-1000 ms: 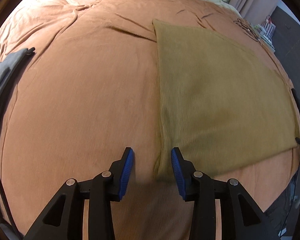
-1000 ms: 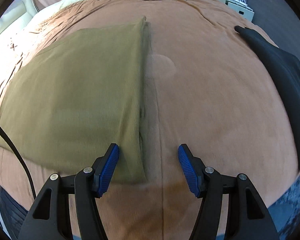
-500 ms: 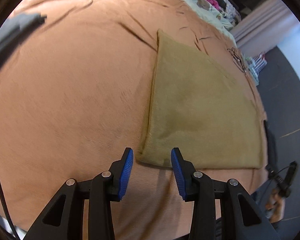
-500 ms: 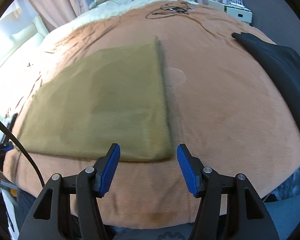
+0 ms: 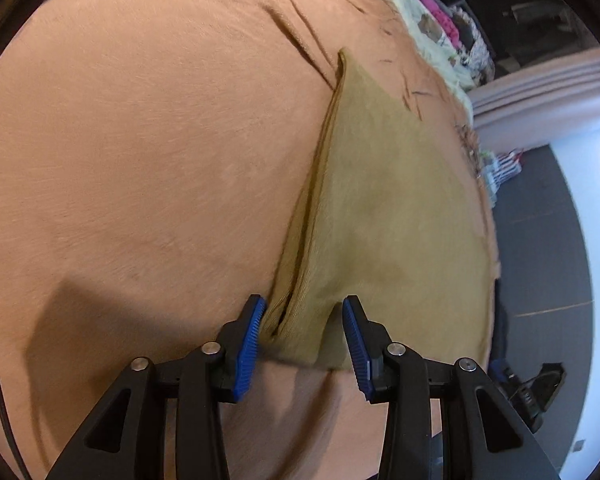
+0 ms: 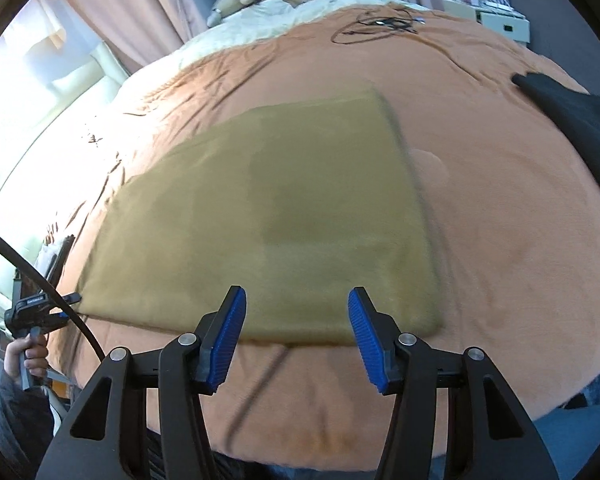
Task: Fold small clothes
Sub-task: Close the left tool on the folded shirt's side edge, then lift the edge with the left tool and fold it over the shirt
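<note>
An olive-yellow folded cloth point(image 6: 284, 216) lies flat on the orange blanket point(image 6: 500, 240) of a bed. My left gripper point(image 5: 302, 326) is down at the cloth's point(image 5: 388, 216) near left corner. The layered corner sits between its blue pads, which do not squeeze it, and the left pad point(image 5: 252, 336) just brushes the folded edge. In the right wrist view, a hand point(image 6: 26, 356) holds that left gripper point(image 6: 60, 304) at the far left. My right gripper point(image 6: 296, 328) hovers over the cloth's near edge, close to its right corner. Its jaws are closing, and the pads grip nothing.
A black garment point(image 6: 572, 120) lies on the blanket at the right. A tangle of dark cable point(image 6: 376, 24) rests near the far end. Cream bedding with a plush toy point(image 6: 236, 0) and pink clothes sits at the head, and white shelves point(image 6: 496, 20) stand beyond the bed.
My left gripper has rolled and come down onto the cloth's near left corner. My right gripper has lifted and drawn back from the right corner, and its jaws have narrowed.
</note>
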`<state>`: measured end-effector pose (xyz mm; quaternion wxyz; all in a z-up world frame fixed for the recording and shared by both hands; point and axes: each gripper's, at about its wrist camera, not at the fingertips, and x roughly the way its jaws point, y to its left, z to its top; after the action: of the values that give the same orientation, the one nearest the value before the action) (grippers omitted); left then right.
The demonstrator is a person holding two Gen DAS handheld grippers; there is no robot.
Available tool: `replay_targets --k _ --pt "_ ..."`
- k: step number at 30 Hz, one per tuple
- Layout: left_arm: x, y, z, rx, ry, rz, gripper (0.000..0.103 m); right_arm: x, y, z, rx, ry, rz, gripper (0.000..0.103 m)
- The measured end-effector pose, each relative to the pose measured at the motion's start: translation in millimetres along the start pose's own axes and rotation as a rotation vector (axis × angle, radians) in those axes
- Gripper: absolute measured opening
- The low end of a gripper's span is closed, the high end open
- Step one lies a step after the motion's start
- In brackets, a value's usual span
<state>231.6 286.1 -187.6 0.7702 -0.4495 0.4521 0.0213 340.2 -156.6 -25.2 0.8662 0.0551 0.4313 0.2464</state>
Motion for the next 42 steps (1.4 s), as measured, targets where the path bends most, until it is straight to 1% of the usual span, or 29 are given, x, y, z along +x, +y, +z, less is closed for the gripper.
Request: replay_targets --k 1,3,7,10,14,17,19,21,22,23,24,29,34,38,42 --pt "0.2 0.3 -0.2 -0.009 -0.003 -0.020 0.043 4.1 5.0 2.0 -0.004 0.005 0.008 0.046" --pt "1.4 1.5 1.0 -0.028 -0.012 -0.054 0.043 11.8 13.2 5.2 -0.013 0.012 0.021 0.044" --pt "-4.5 8.5 -4.8 -0.069 -0.048 -0.107 0.043 33.9 38.4 11.7 -0.058 0.033 0.057 0.037" --pt "-10.5 11.3 -11.8 -0.084 -0.056 -0.140 0.043 51.4 52.0 15.4 -0.094 0.061 0.071 0.033" --pt "-11.8 12.1 -17.7 -0.083 -0.064 -0.144 0.043 76.2 73.9 22.5 -0.143 0.103 0.078 0.031" --pt "-10.3 13.7 -11.7 -0.103 -0.094 -0.138 0.042 91.1 90.5 30.8 -0.170 0.124 0.074 0.031" --pt "-9.3 13.7 -10.6 -0.110 -0.106 -0.122 0.037 102.9 104.7 35.8 -0.192 0.134 0.065 0.029" --pt "-7.9 13.0 -10.4 -0.104 -0.103 -0.088 0.019 110.4 115.0 35.9 -0.214 0.137 0.055 0.026" --pt "-8.4 13.3 -10.9 -0.099 -0.101 -0.082 0.016 113.1 118.4 35.7 -0.221 0.139 0.053 0.025" --pt "-8.5 13.5 -10.9 -0.096 -0.101 -0.086 0.014 117.8 124.0 34.7 -0.234 0.147 0.047 0.021" --pt "-9.6 13.9 -10.5 -0.091 -0.103 -0.095 0.012 121.7 127.7 32.9 -0.242 0.154 0.041 0.020" --pt "-19.1 14.8 -11.3 -0.085 -0.109 -0.144 0.009 144.9 142.1 16.0 -0.262 0.217 0.017 0.018" --pt "-26.7 8.3 -9.3 -0.075 -0.115 -0.190 0.009 148.3 148.9 -2.2 -0.313 0.256 -0.005 0.018" --pt "-30.8 3.0 -6.3 -0.073 -0.116 -0.219 0.008 147.4 151.8 5.3 -0.319 0.279 -0.012 0.017" --pt "-31.9 -3.2 -3.5 -0.084 -0.116 -0.241 0.008 144.9 151.1 22.9 -0.321 0.244 -0.036 0.016"
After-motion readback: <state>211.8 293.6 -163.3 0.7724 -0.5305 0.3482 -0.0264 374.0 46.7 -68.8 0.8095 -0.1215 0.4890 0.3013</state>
